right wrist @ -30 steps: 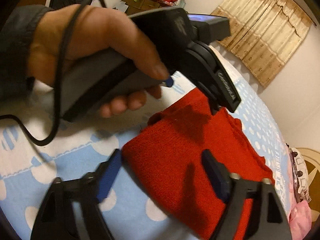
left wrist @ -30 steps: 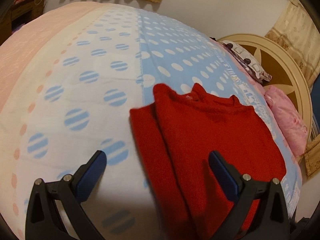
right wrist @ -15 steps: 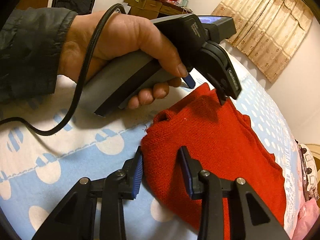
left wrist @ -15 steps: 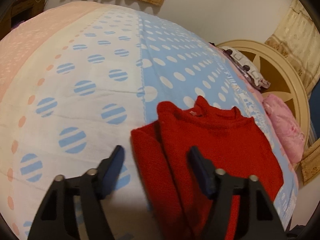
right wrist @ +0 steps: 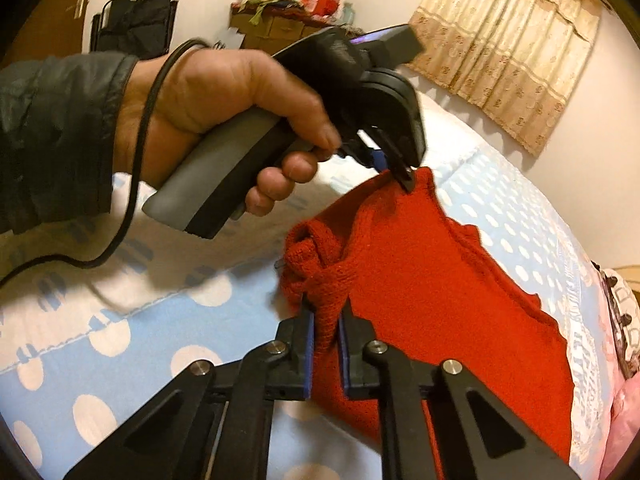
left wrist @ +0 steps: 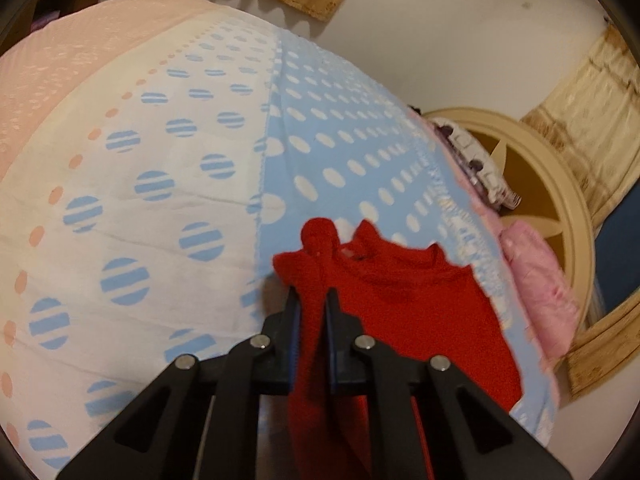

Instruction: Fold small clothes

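A red knitted sweater (left wrist: 416,320) is spread on a bed covered by a dotted blanket (left wrist: 168,184), over its blue half near the seam with the white half. In the left wrist view, the left gripper (left wrist: 313,308) is seen clamped on a bunched fold of the sweater's edge, the red knit being pinched between the two pads and rising in a small hump just beyond them. In the right wrist view, the right gripper (right wrist: 326,320) is likewise closed on a gathered corner of the sweater (right wrist: 432,300), with a rolled cuff or hem bulging just past the pads. The two grip points are set on the same near edge of the garment, the left gripper (right wrist: 402,178) being seen farther along it, its tips pressed into the red cloth.

The left gripper's grey handle is held in a hand (right wrist: 224,108) that comes in from the left of the right wrist view, wearing a dark sleeve (right wrist: 56,136), with a black cable (right wrist: 140,168) looped over the wrist and trailing down over the blanket. Both tools are pointed downward toward the bed at a slant.

The sweater's long axis is laid away from the right gripper toward the lower right of that view, where a pink pillow (right wrist: 624,420) lies. In the left wrist view the neckline is turned toward the far side of the bed, and a round cream headboard (left wrist: 560,216) stands at the right.
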{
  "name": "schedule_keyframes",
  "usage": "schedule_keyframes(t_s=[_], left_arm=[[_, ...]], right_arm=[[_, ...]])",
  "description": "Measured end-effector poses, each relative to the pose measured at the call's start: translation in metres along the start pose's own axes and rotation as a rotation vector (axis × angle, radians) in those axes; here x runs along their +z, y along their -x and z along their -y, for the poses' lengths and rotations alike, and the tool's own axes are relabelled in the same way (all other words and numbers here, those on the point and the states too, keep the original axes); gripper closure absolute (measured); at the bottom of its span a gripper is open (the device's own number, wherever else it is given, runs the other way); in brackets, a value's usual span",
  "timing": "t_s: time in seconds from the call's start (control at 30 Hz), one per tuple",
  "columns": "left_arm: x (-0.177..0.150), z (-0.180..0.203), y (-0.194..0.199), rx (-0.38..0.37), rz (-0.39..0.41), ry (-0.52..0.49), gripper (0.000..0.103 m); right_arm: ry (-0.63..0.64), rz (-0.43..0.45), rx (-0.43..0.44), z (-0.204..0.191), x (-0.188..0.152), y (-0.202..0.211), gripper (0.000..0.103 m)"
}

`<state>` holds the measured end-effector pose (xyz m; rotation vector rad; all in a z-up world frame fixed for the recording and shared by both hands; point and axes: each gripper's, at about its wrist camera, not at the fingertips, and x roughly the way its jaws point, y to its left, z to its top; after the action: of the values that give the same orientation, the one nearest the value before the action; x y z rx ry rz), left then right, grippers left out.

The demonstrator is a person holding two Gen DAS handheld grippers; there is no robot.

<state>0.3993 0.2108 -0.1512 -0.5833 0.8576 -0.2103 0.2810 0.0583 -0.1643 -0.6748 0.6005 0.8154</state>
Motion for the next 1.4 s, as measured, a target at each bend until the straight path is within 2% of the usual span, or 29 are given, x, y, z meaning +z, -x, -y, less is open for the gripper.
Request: schedule_keyframes(t_s=[0.07,0.2,0.77,1.1,1.4], left_arm=[[0.002,0.005,0.002,-0.043,0.017,0.013,0.092],[0.006,0.023,0.002,-0.083,0.038,-0.003,0.092],[0.020,0.113,-0.027,-0.158,0.055,-0.090,0.093],[0.017,0.182,-0.072,-0.214,-0.011,-0.176,0.093],[-0.005,0.235,-0.131,-0.232,-0.112,-0.261,0.093]], right_arm=[[-0.027,0.013,-0.008,0.010,-0.002,0.006,0.094],[-0.063,0.028,-0.031,0.027,-0.009,0.017,0.094],[-0.243,0.088,-0.126,0.091,-0.045,0.060,0.095],[-0.380,0.073,-0.169,0.140,-0.084,0.084,0.095],[-0.524,0.020,-0.178,0.172,-0.134,0.096,0.095]])
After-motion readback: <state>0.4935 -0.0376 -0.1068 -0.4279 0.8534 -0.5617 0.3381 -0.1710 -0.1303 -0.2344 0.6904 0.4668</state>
